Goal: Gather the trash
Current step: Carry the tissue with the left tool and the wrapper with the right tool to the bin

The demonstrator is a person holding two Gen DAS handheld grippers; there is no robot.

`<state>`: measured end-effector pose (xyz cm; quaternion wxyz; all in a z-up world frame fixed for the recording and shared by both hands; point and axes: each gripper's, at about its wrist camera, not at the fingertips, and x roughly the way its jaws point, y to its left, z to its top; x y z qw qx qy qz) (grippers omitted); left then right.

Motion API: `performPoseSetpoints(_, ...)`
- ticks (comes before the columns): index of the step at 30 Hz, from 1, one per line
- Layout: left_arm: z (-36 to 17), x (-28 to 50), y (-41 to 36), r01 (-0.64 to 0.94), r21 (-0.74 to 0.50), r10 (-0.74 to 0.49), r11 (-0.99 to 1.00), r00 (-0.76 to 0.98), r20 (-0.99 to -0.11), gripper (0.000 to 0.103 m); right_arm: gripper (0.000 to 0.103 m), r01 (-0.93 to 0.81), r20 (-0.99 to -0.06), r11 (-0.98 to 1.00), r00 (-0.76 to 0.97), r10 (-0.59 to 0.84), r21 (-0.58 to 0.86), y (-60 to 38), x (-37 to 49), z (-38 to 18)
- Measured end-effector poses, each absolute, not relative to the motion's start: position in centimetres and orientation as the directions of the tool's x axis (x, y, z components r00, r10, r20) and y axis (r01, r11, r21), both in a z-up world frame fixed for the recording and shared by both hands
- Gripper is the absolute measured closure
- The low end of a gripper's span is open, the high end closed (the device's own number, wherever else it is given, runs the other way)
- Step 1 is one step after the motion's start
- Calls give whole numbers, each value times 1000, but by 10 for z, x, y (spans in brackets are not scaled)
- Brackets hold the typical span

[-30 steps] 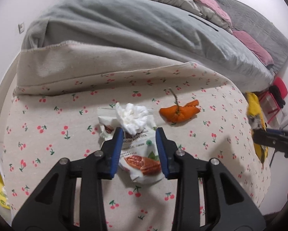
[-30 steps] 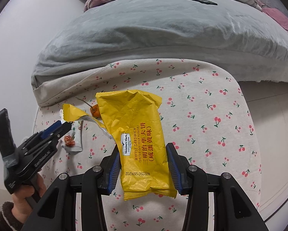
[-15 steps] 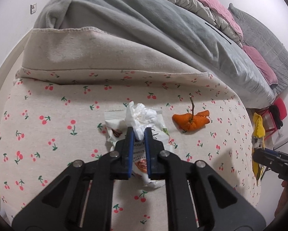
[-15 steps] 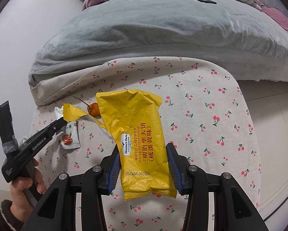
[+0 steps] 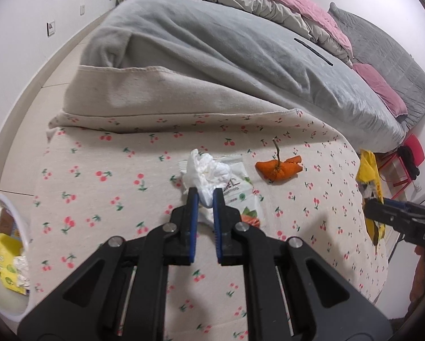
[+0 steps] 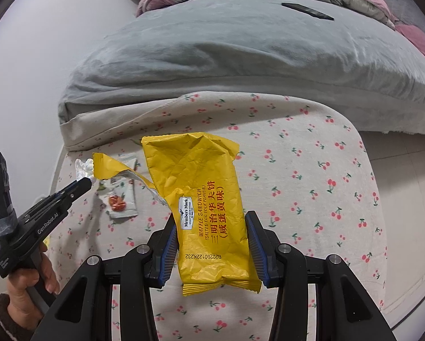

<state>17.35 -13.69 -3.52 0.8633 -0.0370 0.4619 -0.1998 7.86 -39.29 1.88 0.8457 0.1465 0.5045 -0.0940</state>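
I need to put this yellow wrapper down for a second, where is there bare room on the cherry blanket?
Free: the cherry blanket right of the yellow wrapper, out to its edge, and the stretch left of the tissue toward the white bin. Crowded: the middle, with tissue, nut packet and orange peel.

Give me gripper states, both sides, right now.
Left gripper: shut on the crumpled tissue.
Right gripper: shut on the yellow wrapper.
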Motion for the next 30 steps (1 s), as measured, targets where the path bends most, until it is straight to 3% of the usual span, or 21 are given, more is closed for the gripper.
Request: performPoseSetpoints(30,-34,134,10,165,-177,-240,970,558,-794,92,56,107,-877,984,474,74,141,-262,109,5)
